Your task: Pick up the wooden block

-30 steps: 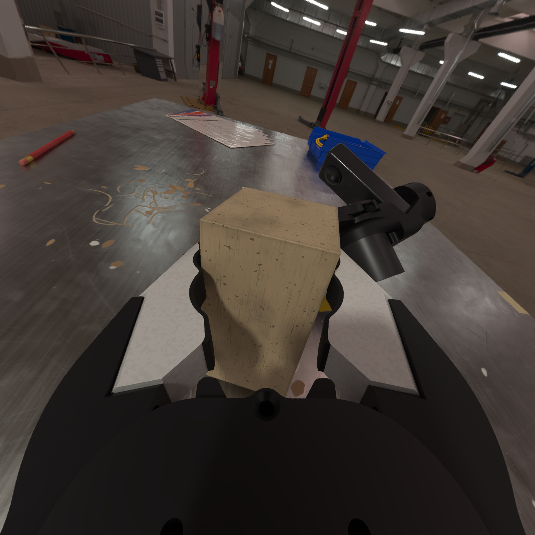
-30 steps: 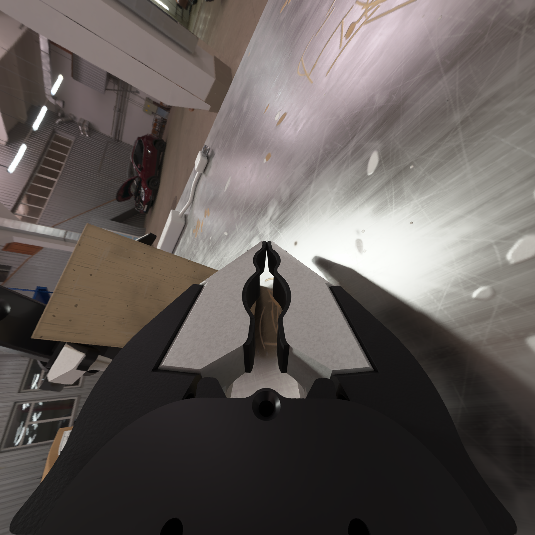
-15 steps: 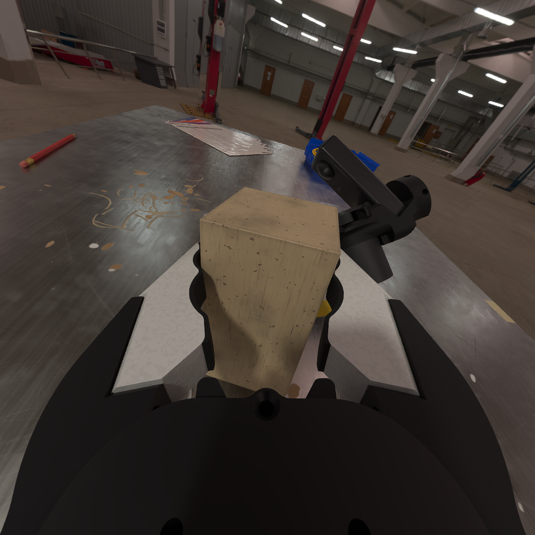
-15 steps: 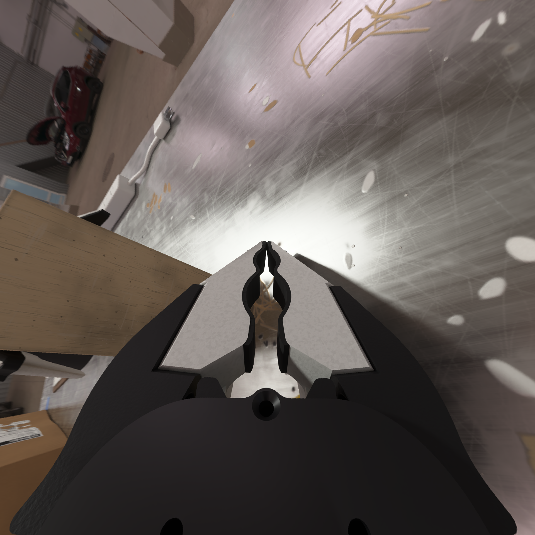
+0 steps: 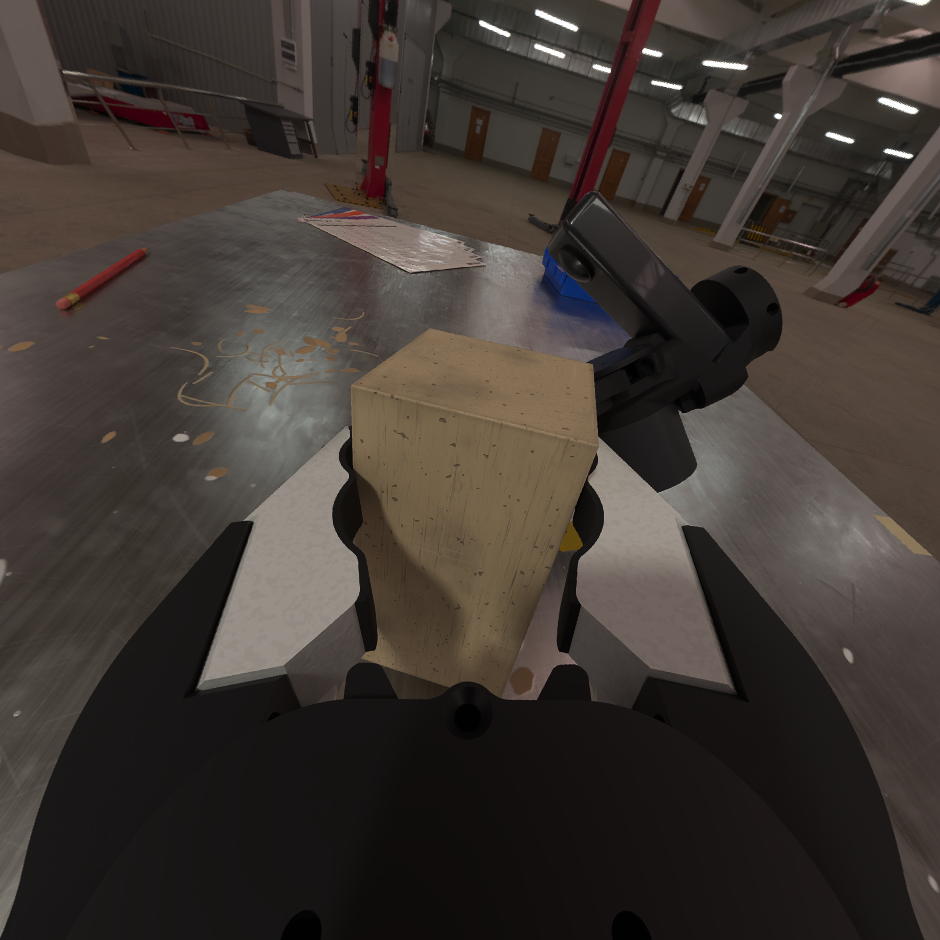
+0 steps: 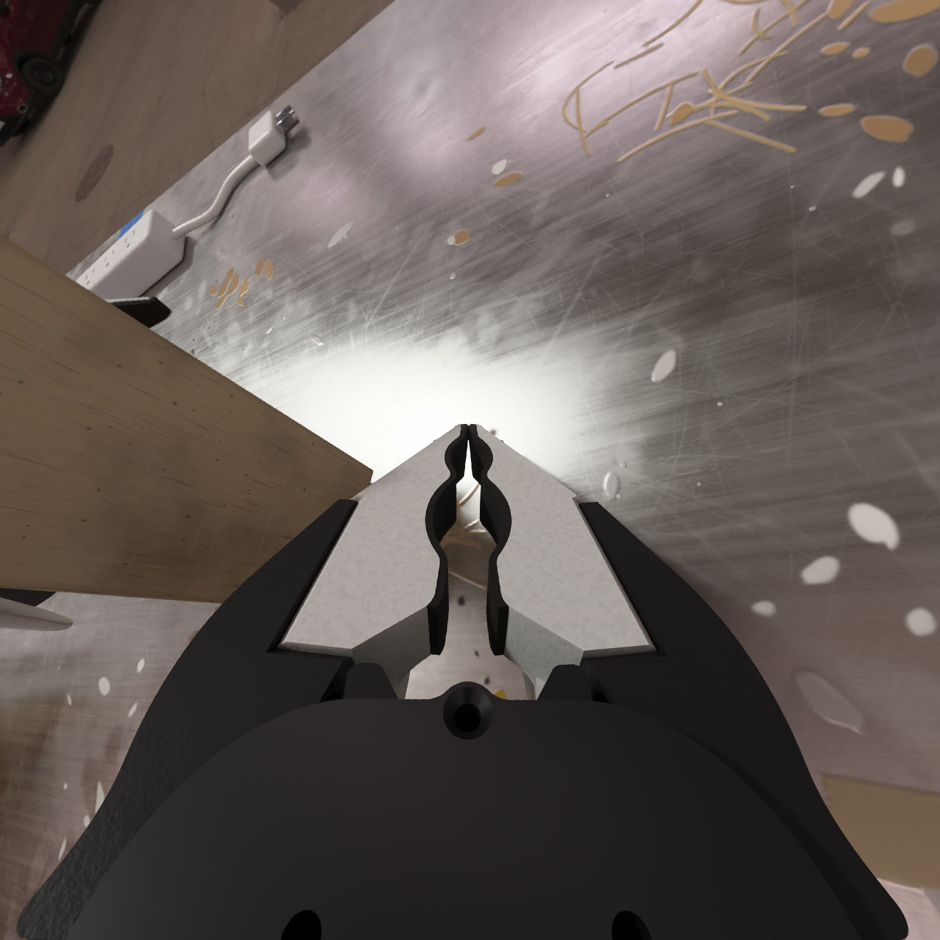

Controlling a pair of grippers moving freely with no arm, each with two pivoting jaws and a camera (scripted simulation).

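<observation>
A pale wooden block (image 5: pixel 473 488) stands upright between the fingers of my left gripper (image 5: pixel 470 458), which is shut on its two sides and holds it above the scratched metal table (image 5: pixel 152 458). The block also fills the left of the right wrist view (image 6: pixel 127 458). My right gripper (image 6: pixel 468 432) is shut and empty, its tips just right of the block, pointing down at the table (image 6: pixel 712 305). Its black body shows in the left wrist view (image 5: pixel 676 356), just behind and right of the block.
A red pencil (image 5: pixel 101 278) lies at the far left. A printed sheet (image 5: pixel 397 239) lies at the far edge, beside a blue bin (image 5: pixel 559 280) partly hidden by the right gripper. A white power strip (image 6: pixel 137 249) and plug (image 6: pixel 264 137) lie near the table's edge.
The left gripper has kept its hold on the block. The right gripper has come closer to the block and higher in the left view; the block has grown in its own view.
</observation>
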